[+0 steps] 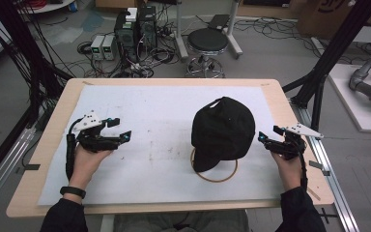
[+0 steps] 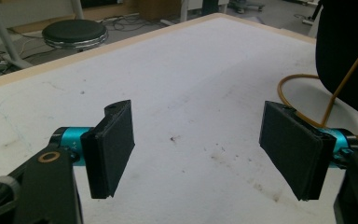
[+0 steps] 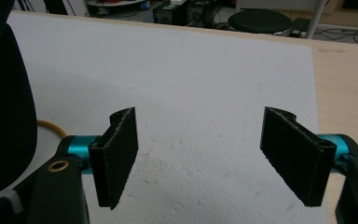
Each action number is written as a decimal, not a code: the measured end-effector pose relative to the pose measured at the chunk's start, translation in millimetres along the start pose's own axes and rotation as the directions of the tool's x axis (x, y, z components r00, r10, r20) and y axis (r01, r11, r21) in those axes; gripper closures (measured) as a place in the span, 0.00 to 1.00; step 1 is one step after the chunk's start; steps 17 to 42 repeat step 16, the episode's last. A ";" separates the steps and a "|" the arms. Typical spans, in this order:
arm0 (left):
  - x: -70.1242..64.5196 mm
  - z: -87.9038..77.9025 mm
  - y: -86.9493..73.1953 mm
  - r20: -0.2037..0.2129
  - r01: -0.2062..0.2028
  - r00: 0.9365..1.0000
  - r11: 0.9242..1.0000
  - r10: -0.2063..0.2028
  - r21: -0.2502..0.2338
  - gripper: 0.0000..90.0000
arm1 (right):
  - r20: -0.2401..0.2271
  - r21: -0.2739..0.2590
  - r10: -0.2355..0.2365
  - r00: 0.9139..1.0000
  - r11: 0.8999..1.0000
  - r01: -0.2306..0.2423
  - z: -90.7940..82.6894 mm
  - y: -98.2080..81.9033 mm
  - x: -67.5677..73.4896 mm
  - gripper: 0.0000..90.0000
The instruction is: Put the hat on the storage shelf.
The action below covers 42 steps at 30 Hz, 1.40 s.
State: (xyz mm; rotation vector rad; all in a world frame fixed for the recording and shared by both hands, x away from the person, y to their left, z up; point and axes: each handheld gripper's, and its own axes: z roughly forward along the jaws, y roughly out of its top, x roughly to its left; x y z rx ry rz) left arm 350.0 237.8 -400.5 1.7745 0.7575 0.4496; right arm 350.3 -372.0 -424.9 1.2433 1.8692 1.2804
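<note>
A black cap sits on a thin gold wire stand whose ring base lies on the white sheet, right of centre. My left gripper is open over the sheet's left part, well apart from the cap. In the left gripper view the gripper has nothing between its pads, with the cap and the stand's gold wire at the right. My right gripper is open just right of the cap. In the right gripper view it is empty, with the cap at the left edge.
The white sheet covers most of the wooden table. Behind the table stand a round stool and electronics boxes with cables. Black frame posts rise at the right and left sides.
</note>
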 end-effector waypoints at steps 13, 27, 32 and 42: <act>4.9 -2.8 -2.0 -0.011 0.019 1.000 1.000 -0.019 -0.013 0.29 | -0.005 0.003 0.005 1.000 1.000 -0.005 -0.4 -0.3 -0.3 0.30; 5.8 -2.7 -2.1 -0.011 0.017 1.000 1.000 -0.017 -0.016 0.29 | -0.002 0.001 0.006 1.000 1.000 -0.006 -0.1 -0.4 -0.5 0.30; 5.8 -2.7 -2.1 -0.011 0.017 1.000 1.000 -0.017 -0.016 0.29 | -0.002 0.001 0.006 1.000 1.000 -0.006 -0.1 -0.4 -0.5 0.30; 5.8 -2.7 -2.1 -0.011 0.017 1.000 1.000 -0.017 -0.016 0.29 | -0.002 0.001 0.006 1.000 1.000 -0.006 -0.1 -0.4 -0.5 0.30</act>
